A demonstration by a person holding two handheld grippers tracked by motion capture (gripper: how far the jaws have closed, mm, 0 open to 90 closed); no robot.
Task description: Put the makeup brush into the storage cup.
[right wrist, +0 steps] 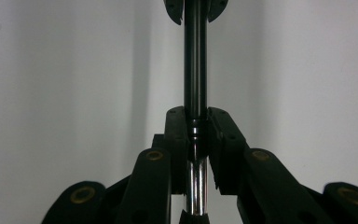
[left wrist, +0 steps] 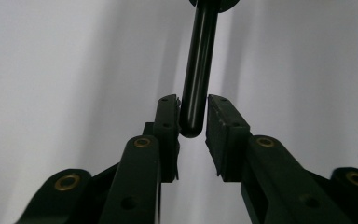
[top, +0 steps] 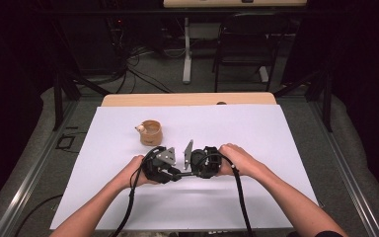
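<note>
At the lower centre of the high view, the black pen point(top: 186, 174) is lying level between both grippers. The right gripper point(right wrist: 196, 128) is clenching its chrome end, while the left gripper point(left wrist: 193, 119) is gripping its rounded black tip.

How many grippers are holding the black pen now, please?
2. The left gripper clamps the rounded end of the black pen; the right gripper clamps its other end, near the chrome part.
</note>
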